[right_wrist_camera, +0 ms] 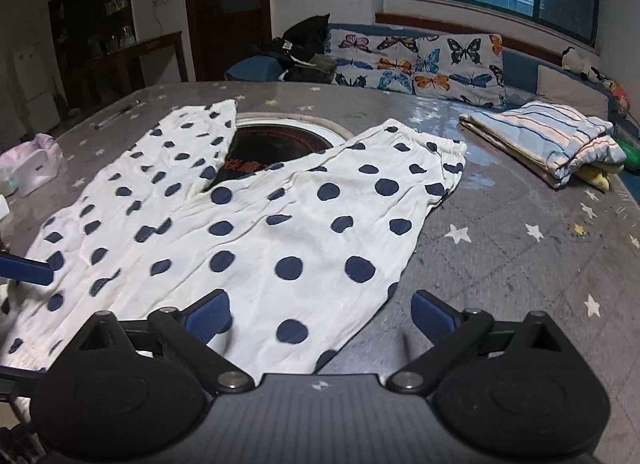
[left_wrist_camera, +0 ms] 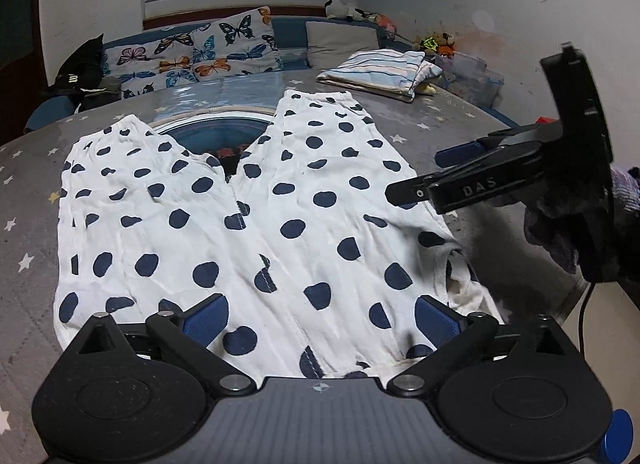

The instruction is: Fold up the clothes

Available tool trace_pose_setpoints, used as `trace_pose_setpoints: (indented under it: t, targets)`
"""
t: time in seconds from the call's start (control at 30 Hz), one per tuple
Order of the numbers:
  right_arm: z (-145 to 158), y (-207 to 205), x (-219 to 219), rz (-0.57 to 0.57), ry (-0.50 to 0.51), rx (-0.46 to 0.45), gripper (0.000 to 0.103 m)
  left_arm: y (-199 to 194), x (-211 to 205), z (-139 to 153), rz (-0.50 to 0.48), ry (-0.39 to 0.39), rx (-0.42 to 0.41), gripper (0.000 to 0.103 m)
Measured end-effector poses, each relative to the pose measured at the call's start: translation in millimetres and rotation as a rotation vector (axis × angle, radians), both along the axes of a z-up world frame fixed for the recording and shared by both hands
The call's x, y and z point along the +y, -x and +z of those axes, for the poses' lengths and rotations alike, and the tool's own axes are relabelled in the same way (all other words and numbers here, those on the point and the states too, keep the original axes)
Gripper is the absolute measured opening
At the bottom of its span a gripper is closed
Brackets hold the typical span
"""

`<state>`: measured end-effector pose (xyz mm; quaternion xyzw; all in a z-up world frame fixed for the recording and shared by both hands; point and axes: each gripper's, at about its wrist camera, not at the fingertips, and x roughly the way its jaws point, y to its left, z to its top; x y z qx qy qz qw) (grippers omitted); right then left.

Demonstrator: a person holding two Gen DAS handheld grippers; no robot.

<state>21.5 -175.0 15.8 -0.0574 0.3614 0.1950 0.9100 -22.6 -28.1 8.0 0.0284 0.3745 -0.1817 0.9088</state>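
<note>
White trousers with dark blue dots (left_wrist_camera: 248, 232) lie spread flat on the grey star-print table (left_wrist_camera: 24, 223), legs pointing away in a V, waistband nearest me. My left gripper (left_wrist_camera: 320, 320) is open, its blue pads over the waistband, holding nothing. My right gripper (right_wrist_camera: 320, 316) is open above the right edge of the trousers (right_wrist_camera: 280, 232), empty. The right gripper also shows in the left wrist view (left_wrist_camera: 452, 171), hovering at the right side of the trousers. One blue pad of the left gripper shows at the left edge of the right wrist view.
A folded striped garment (left_wrist_camera: 380, 69) lies at the table's far right, also in the right wrist view (right_wrist_camera: 548, 139). A round cooktop inset (right_wrist_camera: 276, 139) sits between the trouser legs. Butterfly cushions (left_wrist_camera: 192, 51) line a bench behind. A pink pouch (right_wrist_camera: 32, 163) lies at the left.
</note>
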Motion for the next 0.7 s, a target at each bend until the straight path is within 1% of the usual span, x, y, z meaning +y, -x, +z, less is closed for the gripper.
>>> trace_pose_setpoints:
  t: [0.13,0.23,0.37,0.47,0.63,0.7]
  targets:
    - [-0.8,11.7,0.5,-0.016,-0.004,-0.011,0.103,0.7,-2.2,-1.2,0.001,0.001,0.002,0.103]
    - [-3.8,19.5,2.9,-0.034,0.007,-0.010,0.103,2.3,-2.0,-1.6,0.008,0.015,-0.003,0.103]
    - [-4.8,29.0,8.5,-0.003,0.020,-0.005,0.103,4.8,-0.8,-2.3,0.007,0.040,0.001,0.103]
    - [-5.9,35.0,13.6,0.015,0.049,-0.009,0.103,8.0,-0.1,-4.4,0.010,0.027,0.007,0.103]
    - [-19.2,43.9,13.2,0.037,0.113,0.010,0.103,13.0,6.8,-13.2,0.024,0.003,0.029,0.103]
    - [-19.2,47.5,8.7,0.039,0.109,0.008,0.103,15.0,10.0,-16.4,0.029,-0.008,0.037,0.103]
